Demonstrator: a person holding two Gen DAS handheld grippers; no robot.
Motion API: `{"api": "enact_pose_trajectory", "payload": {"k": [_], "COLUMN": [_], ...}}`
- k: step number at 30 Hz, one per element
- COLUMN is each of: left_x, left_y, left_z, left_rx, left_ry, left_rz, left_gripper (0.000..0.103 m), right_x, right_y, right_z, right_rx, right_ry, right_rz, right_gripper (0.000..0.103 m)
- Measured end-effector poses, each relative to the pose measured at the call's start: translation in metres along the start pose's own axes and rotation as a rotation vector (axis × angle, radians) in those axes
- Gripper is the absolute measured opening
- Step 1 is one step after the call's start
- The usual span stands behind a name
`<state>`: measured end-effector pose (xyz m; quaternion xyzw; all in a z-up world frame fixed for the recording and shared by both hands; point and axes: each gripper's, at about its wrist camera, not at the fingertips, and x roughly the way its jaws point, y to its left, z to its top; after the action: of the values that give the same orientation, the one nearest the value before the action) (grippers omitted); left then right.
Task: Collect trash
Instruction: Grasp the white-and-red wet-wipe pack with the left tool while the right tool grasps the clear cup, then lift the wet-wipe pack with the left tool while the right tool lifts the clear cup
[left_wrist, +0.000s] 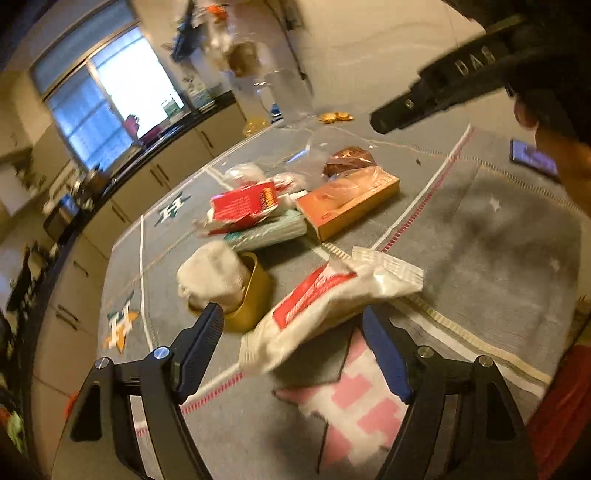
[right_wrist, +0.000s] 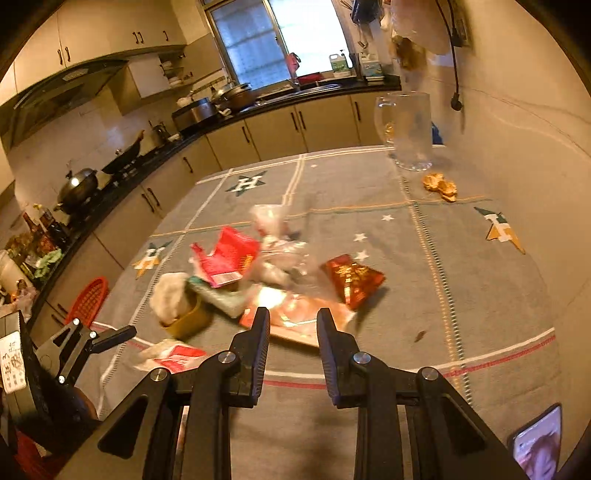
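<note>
**White wrapper between my left fingers**

Left gripper (left_wrist: 293, 332) is hovering low, jaws wide, the red-and-white wrapper (left_wrist: 328, 299) lying between them on the grey tablecloth (left_wrist: 480, 236). Right gripper (right_wrist: 291, 339) is hanging above the orange box (right_wrist: 295, 314), jaws parted, empty. Motion blur is smearing the trash pile (right_wrist: 266, 258); contact unclear.

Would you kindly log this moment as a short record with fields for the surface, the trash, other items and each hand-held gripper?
surface: table under a grey tablecloth with star motifs
trash pile: red carton, orange box, red foil packet, clear plastic wrap
near trash: white-and-red wrapper; gold tin stuffed with white tissue
other items: glass mug, phone
left hand-held gripper: open, jaws either side of the wrapper, contact unclear
right hand-held gripper: open, empty, pointed at the pile
</note>
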<state>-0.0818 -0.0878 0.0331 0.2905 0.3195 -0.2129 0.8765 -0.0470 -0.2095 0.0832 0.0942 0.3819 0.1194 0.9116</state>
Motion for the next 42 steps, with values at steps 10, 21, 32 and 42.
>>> {"api": "enact_pose_trajectory", "payload": {"k": [10,21,32,42], "left_x": [0.031,0.032,0.0,-0.021], "left_y": [-0.013,0.006,0.039,0.063], "left_z": [0.015,0.011,-0.008,-0.036], "left_rx": [0.032,-0.182,-0.386,-0.49], "left_ry": [0.013,0.024,-0.022,-0.021], "left_rz": [0.005,-0.062,-0.077,-0.01], "left_gripper": [0.066,0.041,0.041,0.041], "right_x": [0.038,0.052,0.011,0.009], "right_y": [-0.008,-0.01,0.013,0.049], "right_z": [0.011,0.01,-0.002,-0.014], "right_rx": [-0.047,-0.029,-0.014,-0.079], "right_ry": [0.057,0.053,-0.018,-0.003], "right_rz": [-0.066,-0.061,0.005,0.058], "right_gripper": [0.028,0.013,0.01,0.01]}}
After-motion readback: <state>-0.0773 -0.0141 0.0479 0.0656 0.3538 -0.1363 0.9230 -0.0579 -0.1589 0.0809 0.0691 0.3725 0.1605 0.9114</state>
